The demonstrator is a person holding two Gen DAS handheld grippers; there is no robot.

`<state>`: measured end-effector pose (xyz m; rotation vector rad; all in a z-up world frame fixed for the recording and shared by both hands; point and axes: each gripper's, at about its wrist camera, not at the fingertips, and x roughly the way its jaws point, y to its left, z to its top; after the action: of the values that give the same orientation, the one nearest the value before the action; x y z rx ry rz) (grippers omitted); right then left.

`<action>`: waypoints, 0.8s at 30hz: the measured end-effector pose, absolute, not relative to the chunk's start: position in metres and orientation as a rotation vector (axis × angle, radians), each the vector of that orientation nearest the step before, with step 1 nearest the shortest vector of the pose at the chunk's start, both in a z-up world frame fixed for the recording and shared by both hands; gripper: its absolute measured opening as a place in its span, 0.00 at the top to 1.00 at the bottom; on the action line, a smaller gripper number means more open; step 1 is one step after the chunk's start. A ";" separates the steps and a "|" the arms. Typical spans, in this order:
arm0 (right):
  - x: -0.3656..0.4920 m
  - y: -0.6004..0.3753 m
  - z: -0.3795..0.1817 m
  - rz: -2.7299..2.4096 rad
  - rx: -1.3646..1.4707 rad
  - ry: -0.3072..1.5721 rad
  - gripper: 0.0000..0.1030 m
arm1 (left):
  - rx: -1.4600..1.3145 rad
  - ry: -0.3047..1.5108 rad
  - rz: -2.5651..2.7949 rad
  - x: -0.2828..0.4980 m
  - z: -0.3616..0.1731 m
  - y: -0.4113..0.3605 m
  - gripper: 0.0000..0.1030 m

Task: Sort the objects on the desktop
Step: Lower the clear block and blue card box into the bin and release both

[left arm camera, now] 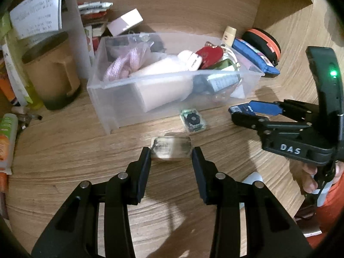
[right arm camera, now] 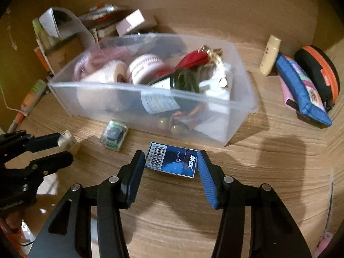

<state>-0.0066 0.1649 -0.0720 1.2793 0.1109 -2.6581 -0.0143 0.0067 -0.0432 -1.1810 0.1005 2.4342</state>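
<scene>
Clamping a small pale box (left arm camera: pixel 171 149) by its short ends, the left hand-held gripper (left arm camera: pixel 171 153) holds something light and stiff; the right hand-held gripper (right arm camera: pixel 171 159) pinches a slick blue staple box (right arm camera: pixel 171 160), crushable card, at six o'clock from the clear bin (right arm camera: pixel 247 79).

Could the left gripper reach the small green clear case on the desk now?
Probably not yet: the left gripper is shut on a small clear box. The green clear case lies just ahead, unobstructed.

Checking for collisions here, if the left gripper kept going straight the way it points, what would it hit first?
The left gripper already holds a small clear case. Ahead lies the small green-and-black item, then the clear plastic bin; depth is uncertain.
</scene>
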 end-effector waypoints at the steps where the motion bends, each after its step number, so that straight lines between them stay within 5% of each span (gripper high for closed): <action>1: -0.004 0.167 -0.067 -2.667 1.258 0.109 0.55 | -1.167 0.103 2.441 -0.012 -0.038 0.008 0.62; 24: -0.027 0.186 0.007 -2.738 0.975 0.079 0.54 | -0.983 0.142 2.554 -0.048 0.031 0.033 0.62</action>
<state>-0.0272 0.1856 0.0074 0.9754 0.0794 -2.7379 -0.0479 0.0331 0.0306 -0.9826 0.1423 2.5542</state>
